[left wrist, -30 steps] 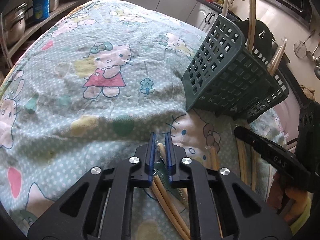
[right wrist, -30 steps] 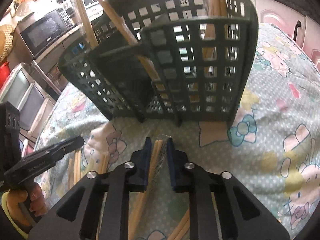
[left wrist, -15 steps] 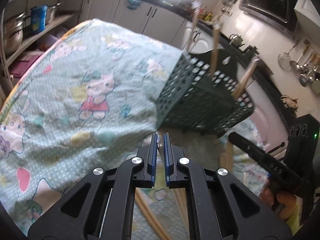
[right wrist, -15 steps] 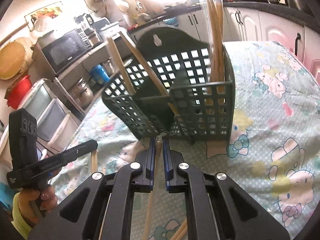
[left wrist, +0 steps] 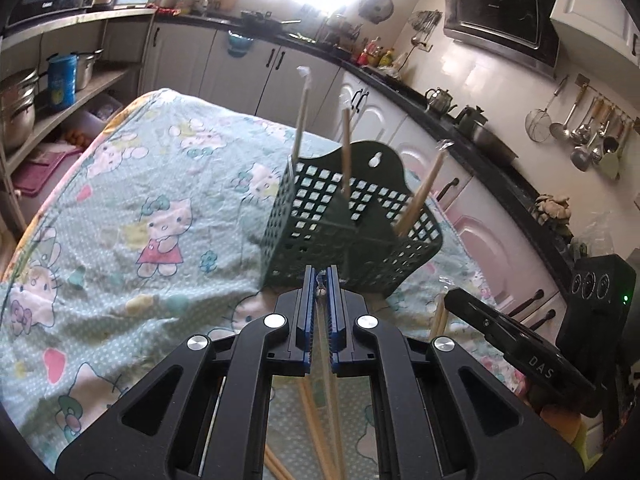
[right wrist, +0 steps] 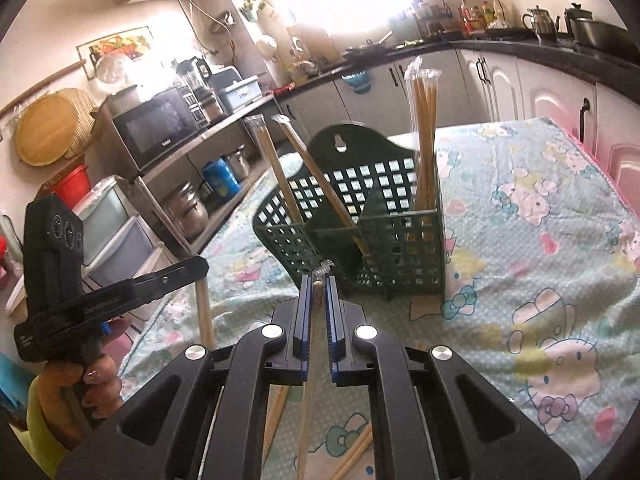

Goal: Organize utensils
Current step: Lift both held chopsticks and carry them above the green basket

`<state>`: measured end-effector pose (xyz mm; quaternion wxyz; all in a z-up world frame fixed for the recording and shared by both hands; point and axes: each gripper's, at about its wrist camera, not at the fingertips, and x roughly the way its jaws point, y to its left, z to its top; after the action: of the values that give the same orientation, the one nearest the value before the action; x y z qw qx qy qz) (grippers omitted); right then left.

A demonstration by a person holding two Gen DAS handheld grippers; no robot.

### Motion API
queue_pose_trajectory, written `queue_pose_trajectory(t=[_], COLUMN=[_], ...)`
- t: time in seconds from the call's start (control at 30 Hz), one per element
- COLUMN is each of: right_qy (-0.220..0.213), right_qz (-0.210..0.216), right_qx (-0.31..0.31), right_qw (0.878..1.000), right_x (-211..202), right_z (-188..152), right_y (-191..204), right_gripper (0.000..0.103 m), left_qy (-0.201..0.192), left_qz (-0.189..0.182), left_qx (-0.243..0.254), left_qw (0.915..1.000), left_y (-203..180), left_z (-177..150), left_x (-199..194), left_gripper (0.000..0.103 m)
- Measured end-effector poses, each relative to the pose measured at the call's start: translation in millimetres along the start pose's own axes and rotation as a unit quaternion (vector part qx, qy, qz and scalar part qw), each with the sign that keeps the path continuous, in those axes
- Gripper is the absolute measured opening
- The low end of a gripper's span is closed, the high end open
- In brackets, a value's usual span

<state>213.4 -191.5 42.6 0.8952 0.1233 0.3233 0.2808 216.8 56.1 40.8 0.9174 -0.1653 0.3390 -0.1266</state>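
**A:** ok so where's everything sitting? I see the dark green utensil basket (left wrist: 352, 236) on the desk (left wrist: 132, 216) with the cartoon-cat cloth, but what are the grippers doing?

**B:** Both are clamped on something thin. The left gripper (left wrist: 319, 280) has its blue pads pinched together on a wrapped pair of chopsticks (left wrist: 329, 380); you can see the crinkly wrapper end poking out right at the tips, and the sticks run back under the gripper toward the camera. It's lifted above the cloth, just on the near side of the basket.

**A:** and the right one?

**B:** Same deal. The right gripper (right wrist: 319, 282) is squeezed shut on another chopstick pair (right wrist: 307, 408), wrapper tip sticking out between the pads, also near the basket's front wall.

**A:** what's already in the basket?

**B:** From the right wrist view: two wrapped pairs (right wrist: 280, 176) leaning in the left compartment, tilted, and a clear-wrapped bundle (right wrist: 424, 136) standing nearly upright in the right compartment. The left wrist view shows sticks poking up out of it too.

**A:** anything loose on the desk?

**B:** A few more chopsticks (right wrist: 356, 452) lie flat on the cloth under the grippers, at the near edge. In the right wrist view you can also see the person's left hand (right wrist: 96, 384) wrapped around the other gripper's handle, far left.
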Motion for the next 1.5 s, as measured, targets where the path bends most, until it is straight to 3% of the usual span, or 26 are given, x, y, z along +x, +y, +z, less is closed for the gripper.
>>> queue_pose_trajectory(t=[0.47, 1.5], right_qy=[-0.054, -0.137], right_qz=[0.003, 0.010], right_qx=[-0.033, -0.060], right_qw=[0.998, 0.989], right_x=[-39.2, -79.6], right_z=[11.6, 64.1], right_y=[13.0, 12.0], right_gripper=[0.006, 0.006], left_qy=[-0.025, -0.081], left_qz=[-0.011, -0.012], left_qx=[0.019, 0.058], left_qw=[0.9995, 0.9950], left_y=[-30.1, -86.1], left_z=[17.3, 83.2], left_x=[-13.7, -20.4], left_gripper=[0.001, 0.001])
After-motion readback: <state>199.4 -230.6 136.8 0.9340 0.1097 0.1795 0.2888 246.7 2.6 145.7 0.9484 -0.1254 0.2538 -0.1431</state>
